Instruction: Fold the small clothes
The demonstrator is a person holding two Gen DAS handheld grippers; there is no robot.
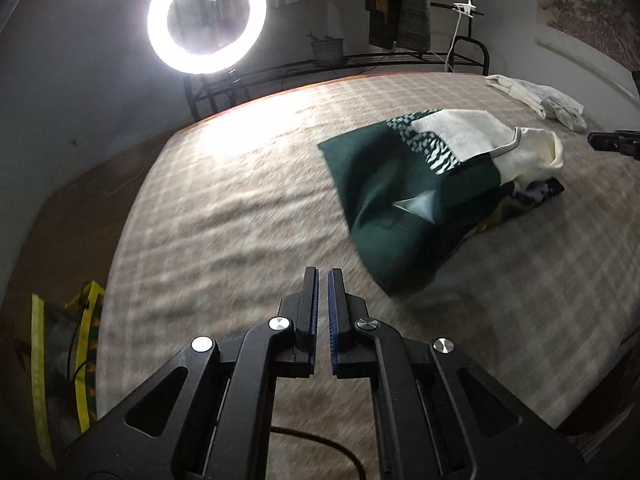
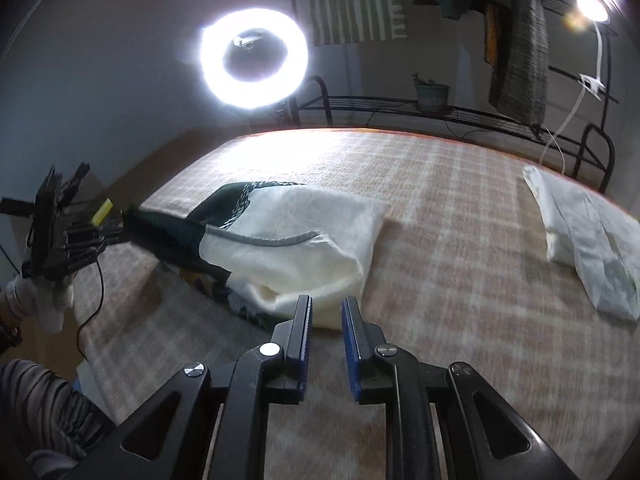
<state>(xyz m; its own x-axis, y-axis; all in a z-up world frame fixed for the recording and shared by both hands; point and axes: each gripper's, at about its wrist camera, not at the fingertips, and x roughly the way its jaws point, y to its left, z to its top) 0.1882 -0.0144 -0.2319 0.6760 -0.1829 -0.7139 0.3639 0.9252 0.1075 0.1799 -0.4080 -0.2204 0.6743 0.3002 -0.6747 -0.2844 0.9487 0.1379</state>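
Observation:
A small dark green and cream garment (image 1: 432,184) lies rumpled on the checked bed cover (image 1: 240,208), partly folded over itself. In the right wrist view its cream part (image 2: 304,256) lies just beyond the fingertips. My left gripper (image 1: 323,272) hovers over the cover to the garment's near left, jaws almost together and empty. My right gripper (image 2: 326,300) hovers close to the cream edge, jaws a small gap apart and empty. The left gripper also shows at the far left of the right wrist view (image 2: 116,220), and the right gripper tip at the right edge of the left wrist view (image 1: 600,140).
A folded white cloth (image 2: 588,248) lies at the far right of the bed. A ring light (image 1: 206,14) stands behind the bed with a black metal rack (image 2: 460,116), a plant pot (image 2: 432,94) and hanging clothes. A yellow-trimmed bag (image 1: 64,352) sits on the floor left.

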